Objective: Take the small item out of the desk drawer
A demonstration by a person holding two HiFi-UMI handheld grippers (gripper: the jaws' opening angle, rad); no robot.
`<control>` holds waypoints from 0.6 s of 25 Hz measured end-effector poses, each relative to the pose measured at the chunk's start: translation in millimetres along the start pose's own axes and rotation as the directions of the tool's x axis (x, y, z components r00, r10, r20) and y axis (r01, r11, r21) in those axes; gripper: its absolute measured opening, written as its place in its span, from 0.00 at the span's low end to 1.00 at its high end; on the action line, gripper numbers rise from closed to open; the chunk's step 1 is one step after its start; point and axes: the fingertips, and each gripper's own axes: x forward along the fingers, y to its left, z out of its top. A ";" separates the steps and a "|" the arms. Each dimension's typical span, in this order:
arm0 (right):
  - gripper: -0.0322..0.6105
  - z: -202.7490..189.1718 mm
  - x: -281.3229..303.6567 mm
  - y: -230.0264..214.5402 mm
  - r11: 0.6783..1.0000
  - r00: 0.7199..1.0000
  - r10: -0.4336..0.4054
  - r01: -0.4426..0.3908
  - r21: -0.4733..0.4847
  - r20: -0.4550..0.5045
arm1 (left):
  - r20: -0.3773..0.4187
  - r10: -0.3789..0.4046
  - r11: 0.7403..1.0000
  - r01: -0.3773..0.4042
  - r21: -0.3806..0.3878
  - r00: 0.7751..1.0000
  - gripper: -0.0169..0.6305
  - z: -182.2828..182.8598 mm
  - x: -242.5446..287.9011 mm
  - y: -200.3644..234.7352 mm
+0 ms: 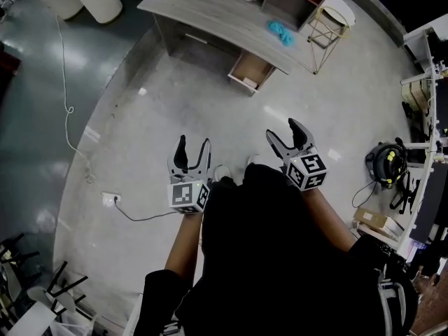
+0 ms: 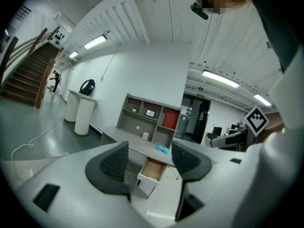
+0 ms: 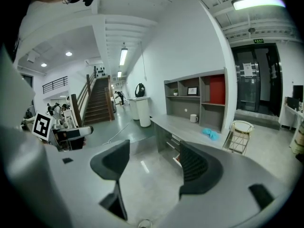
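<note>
Polished grey floor [image 1: 140,124] of a big hall spreads under me. My left gripper [image 1: 194,144] and right gripper [image 1: 283,131] hang just ahead, both with jaws wide apart and nothing between them. Their cubes [image 1: 189,195] carry only black-and-white marker squares; I can read no words anywhere. At 12 o'clock, well apart from me, the drawer [image 1: 250,69] stands pulled out under the desk [image 1: 203,9]. The small item should lie inside, but I cannot make it out from here. If I reach in blind, my wide jaws could knock it deeper or bump the drawer shut.
</note>
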 end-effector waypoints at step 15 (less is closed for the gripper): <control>0.54 -9.0 52.3 -53.0 0.995 0.999 0.050 -0.048 0.088 -0.015 | -0.089 -0.020 0.997 0.026 0.066 0.996 0.43 -5.8 73.7 -8.6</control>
